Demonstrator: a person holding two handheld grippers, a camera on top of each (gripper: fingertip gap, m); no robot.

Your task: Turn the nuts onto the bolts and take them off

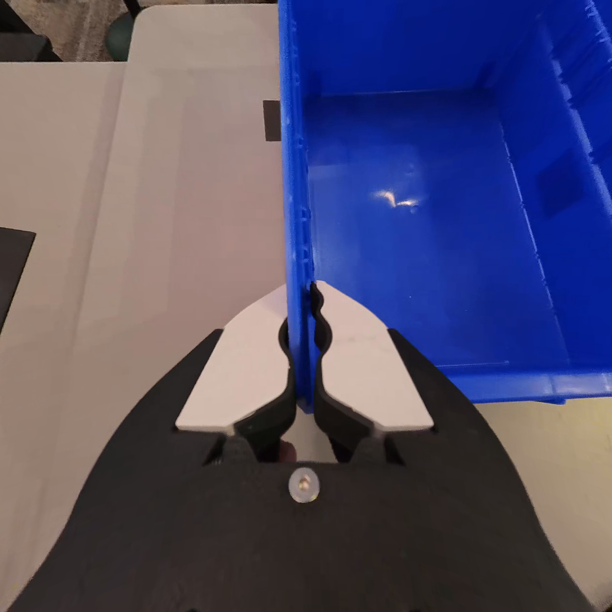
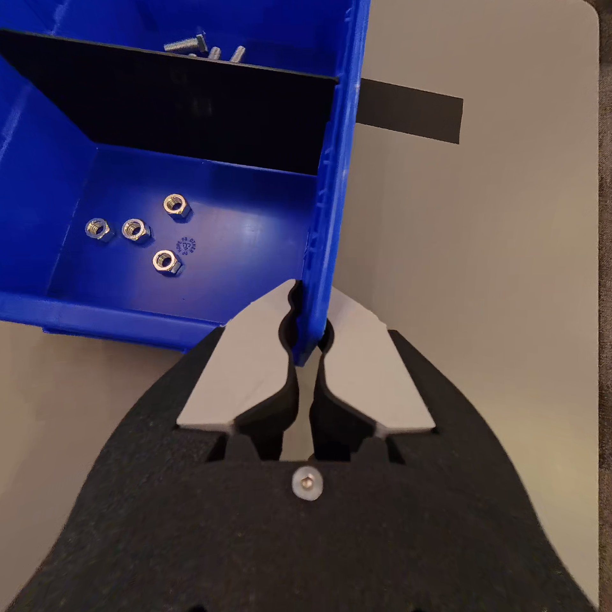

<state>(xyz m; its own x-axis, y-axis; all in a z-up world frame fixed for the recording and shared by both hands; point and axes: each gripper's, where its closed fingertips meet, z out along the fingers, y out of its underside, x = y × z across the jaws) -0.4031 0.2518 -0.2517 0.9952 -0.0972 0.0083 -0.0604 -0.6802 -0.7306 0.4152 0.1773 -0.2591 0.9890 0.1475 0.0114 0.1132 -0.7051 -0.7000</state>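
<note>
A blue plastic bin [image 1: 430, 231] stands on a pale table [image 1: 149, 198]. My left gripper [image 1: 303, 293] is shut on the bin's left side wall [image 1: 294, 198], one pad outside and one inside, near the front corner. The compartment seen in the left wrist view holds nothing. My right gripper [image 2: 313, 293] is shut on the bin's right side wall [image 2: 334, 198] in the same way. Several silver nuts [image 2: 135, 228] lie on the floor of the near right compartment. Silver bolts [image 2: 185, 43] lie behind a black divider [image 2: 165, 109].
A black tape strip [image 2: 410, 112] lies on the table to the right of the bin, and another piece [image 1: 271, 121] to its left. A dark mat [image 1: 13, 265] is at the far left. The table's right edge [image 2: 599, 298] is close. Spacing between my two grippers at the tips: around 80 centimeters.
</note>
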